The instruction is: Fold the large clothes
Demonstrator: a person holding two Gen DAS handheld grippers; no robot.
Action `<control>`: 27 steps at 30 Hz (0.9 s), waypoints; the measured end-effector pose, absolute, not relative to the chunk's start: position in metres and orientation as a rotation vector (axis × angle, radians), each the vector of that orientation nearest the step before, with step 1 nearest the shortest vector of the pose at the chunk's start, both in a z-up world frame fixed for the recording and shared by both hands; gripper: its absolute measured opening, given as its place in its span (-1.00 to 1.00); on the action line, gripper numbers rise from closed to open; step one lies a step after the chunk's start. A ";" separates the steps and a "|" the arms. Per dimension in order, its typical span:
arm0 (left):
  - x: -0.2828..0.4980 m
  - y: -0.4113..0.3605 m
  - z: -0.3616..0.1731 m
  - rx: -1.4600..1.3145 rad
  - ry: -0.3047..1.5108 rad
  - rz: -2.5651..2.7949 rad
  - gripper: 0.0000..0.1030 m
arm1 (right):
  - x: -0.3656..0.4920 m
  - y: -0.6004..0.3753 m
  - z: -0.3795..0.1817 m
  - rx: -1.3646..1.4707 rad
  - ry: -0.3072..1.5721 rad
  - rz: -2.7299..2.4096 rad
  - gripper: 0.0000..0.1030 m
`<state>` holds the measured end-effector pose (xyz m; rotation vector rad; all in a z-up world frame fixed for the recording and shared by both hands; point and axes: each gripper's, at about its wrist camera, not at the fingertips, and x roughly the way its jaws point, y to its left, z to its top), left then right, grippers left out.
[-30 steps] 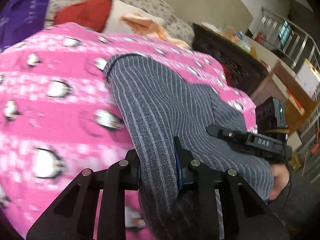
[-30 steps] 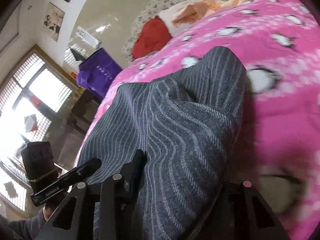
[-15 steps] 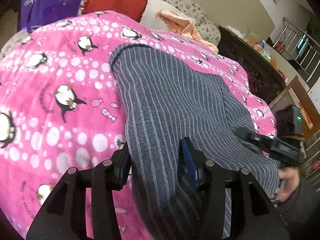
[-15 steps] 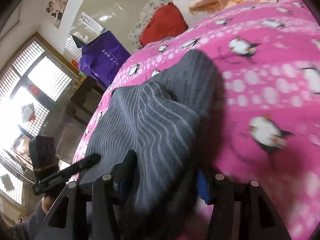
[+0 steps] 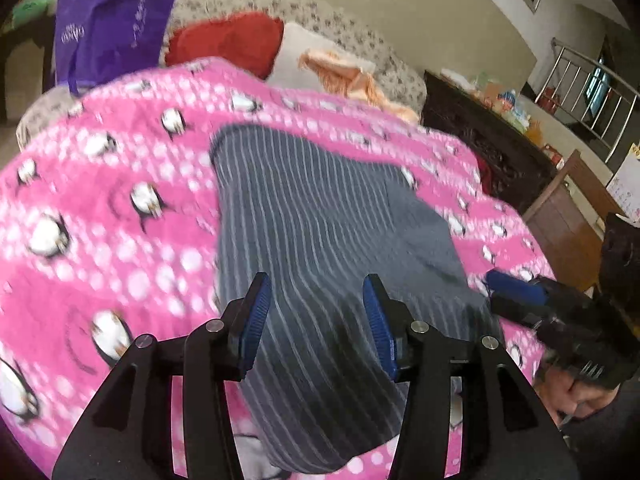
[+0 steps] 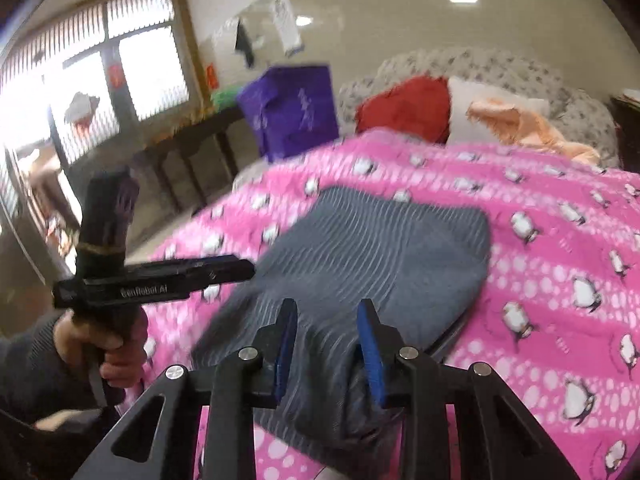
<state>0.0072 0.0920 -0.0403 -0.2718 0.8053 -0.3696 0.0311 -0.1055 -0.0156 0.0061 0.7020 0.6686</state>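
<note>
The left gripper [image 5: 316, 312] stands apart above the blurred garment [image 5: 320, 240]. The right gripper [image 6: 327, 336], just closing, has cloth bunched between its pads; whether they pinch it is unclear.

purple bag [image 6: 294, 110], red cushion [image 6: 404, 108], orange cloth [image 6: 520, 122], pink penguin blanket [image 6: 560, 240]

folded garment [image 5: 320, 220] lying on the blanket [image 5: 100, 248] near its front edge, pillows [image 6: 408, 108] behind at the headboard, bag [image 6: 292, 108] left of them, cabinet [image 5: 480, 136] right of the bed
</note>
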 end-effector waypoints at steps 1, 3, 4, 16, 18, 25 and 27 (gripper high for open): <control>0.008 0.088 -0.049 -0.272 0.833 -0.373 -0.11 | 0.032 -0.101 -0.030 -0.024 0.760 0.663 -0.43; 0.006 0.078 -0.068 -0.251 0.876 -0.378 -0.11 | 0.038 -0.100 -0.065 -0.099 0.882 0.587 -0.43; 0.005 0.073 -0.071 -0.223 0.864 -0.371 -0.11 | 0.039 -0.106 -0.082 -0.071 0.907 0.586 -0.42; 0.044 0.088 -0.028 -0.296 0.783 -0.287 -0.11 | 0.045 -0.129 -0.040 0.112 0.817 0.600 -0.41; 0.071 0.090 -0.020 -0.326 0.781 -0.247 -0.11 | 0.057 -0.121 -0.014 0.086 0.742 0.517 -0.41; 0.146 0.069 -0.036 -0.300 0.856 -0.179 0.25 | 0.118 -0.096 -0.018 0.176 0.801 0.264 -0.38; 0.154 0.061 -0.051 -0.278 0.874 -0.160 0.28 | 0.128 -0.091 -0.051 0.144 0.872 0.215 -0.38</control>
